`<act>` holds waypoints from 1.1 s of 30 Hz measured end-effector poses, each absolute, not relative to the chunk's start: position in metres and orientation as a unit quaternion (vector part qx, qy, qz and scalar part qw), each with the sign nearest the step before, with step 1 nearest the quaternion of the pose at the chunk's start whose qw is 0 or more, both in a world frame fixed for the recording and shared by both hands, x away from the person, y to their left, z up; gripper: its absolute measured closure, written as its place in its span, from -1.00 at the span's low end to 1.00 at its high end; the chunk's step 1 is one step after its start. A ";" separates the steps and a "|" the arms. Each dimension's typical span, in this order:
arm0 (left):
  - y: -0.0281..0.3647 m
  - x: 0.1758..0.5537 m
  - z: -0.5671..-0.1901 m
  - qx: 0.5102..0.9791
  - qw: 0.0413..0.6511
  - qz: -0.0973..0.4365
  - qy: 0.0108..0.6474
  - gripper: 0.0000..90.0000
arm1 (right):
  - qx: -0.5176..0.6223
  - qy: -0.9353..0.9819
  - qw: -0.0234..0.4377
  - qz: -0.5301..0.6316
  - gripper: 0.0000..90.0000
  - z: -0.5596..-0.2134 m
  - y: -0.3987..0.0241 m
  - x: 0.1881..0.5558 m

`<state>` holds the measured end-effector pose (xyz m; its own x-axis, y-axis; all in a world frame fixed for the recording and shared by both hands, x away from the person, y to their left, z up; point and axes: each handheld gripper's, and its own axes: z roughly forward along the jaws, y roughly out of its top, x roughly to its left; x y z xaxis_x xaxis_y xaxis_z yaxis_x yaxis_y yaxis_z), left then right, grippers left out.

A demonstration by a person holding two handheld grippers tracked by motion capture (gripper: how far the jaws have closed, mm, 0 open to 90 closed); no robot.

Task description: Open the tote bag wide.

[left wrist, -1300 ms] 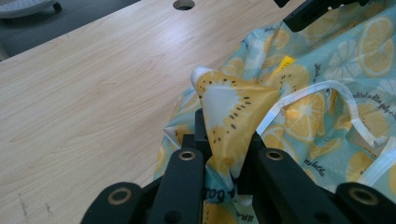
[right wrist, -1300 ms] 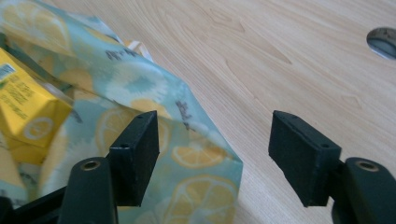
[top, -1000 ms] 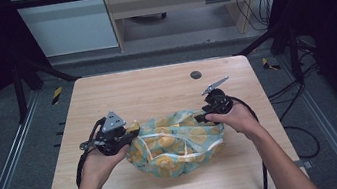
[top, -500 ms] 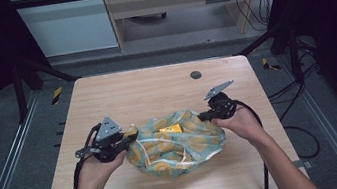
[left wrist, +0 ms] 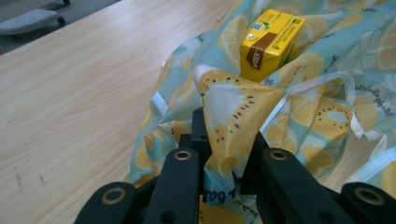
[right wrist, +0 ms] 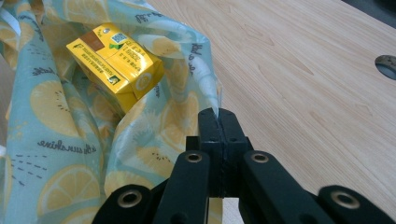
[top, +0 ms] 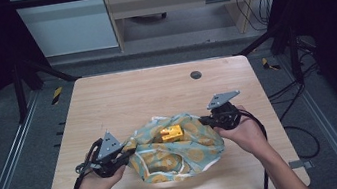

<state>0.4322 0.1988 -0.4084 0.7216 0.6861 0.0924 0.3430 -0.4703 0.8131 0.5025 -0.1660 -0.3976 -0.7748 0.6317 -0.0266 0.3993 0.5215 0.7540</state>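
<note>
A teal cloth printed with lemon slices (top: 176,156) lies bunched at the middle front of the wooden table (top: 131,95). A yellow drink carton (top: 171,133) lies on it, tilted among the folds (left wrist: 271,39) (right wrist: 116,63). My left gripper (top: 127,154) is at the cloth's left side, shut on a raised fold of the cloth (left wrist: 233,107) that stands between its jaws (left wrist: 229,140). My right gripper (top: 205,119) is at the right side, its jaws (right wrist: 218,122) pressed together on the thin edge of the cloth (right wrist: 60,140).
A round dark hole (top: 196,74) sits in the tabletop far right of centre. Bare wood stretches behind the cloth and to its left. Black cables trail from both grippers toward the near edge. Metal rails run along both sides of the table.
My left hand has dropped toward the near edge with its fold. The right gripper has shut on the cloth's right edge. The cloth has sunk flatter, and the carton lies more exposed.
</note>
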 end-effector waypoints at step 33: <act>0.200 0.427 -0.444 0.840 0.364 0.223 0.335 0.81 | 0.325 0.859 0.186 0.350 1.00 -0.416 -0.172 0.515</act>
